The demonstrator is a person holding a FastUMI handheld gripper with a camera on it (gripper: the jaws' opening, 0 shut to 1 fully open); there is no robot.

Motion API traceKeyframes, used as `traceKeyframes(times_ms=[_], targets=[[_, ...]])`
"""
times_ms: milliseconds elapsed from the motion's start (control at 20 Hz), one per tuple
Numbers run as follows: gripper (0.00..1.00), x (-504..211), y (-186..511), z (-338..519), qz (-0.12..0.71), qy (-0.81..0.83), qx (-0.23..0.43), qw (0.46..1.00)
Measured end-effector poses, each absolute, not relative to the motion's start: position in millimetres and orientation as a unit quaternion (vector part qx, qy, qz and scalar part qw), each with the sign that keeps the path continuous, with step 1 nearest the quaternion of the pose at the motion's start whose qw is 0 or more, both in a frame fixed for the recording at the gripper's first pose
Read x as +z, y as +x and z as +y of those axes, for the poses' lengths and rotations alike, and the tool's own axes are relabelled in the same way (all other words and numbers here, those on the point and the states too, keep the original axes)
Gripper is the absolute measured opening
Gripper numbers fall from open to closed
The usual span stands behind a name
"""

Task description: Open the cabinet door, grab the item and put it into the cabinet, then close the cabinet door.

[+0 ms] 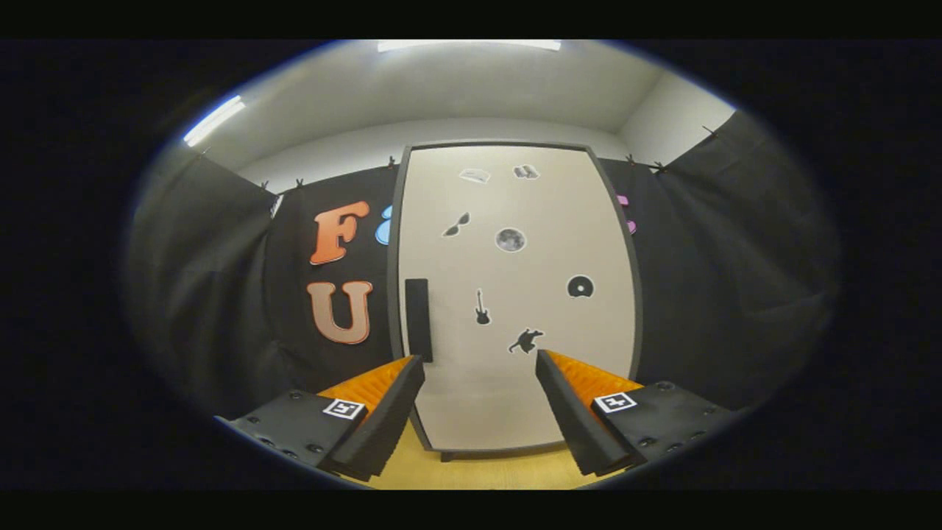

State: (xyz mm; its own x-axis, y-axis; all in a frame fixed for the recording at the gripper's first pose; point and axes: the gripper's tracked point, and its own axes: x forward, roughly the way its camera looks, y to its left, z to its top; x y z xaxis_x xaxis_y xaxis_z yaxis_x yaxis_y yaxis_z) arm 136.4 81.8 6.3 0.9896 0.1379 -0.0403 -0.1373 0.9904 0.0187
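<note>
A tall white cabinet (515, 294) with a dark frame stands straight ahead, its door closed. Small stickers dot the door. A dark vertical handle (418, 319) sits near the door's left edge, just beyond the left fingertip (412, 368). My gripper (480, 359) is open, both fingers spread wide and pointing at the lower half of the door, with nothing between them. The gripper is some way short of the door.
Black cloth walls (736, 280) flank the cabinet on both sides. A light wooden surface (471, 471) lies below the fingers and runs up to the cabinet's foot. Ceiling lights (468, 45) glow overhead.
</note>
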Motion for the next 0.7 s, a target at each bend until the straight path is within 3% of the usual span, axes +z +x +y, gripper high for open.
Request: traceKeyframes(times_ms=[200, 700], targets=[[0.98, 6.8, 187.5, 125.4, 0.019, 0.016, 0.109, 0.994], [0.98, -14.7, 263.2, 157.5, 0.042, -0.025, 0.086, 0.995]])
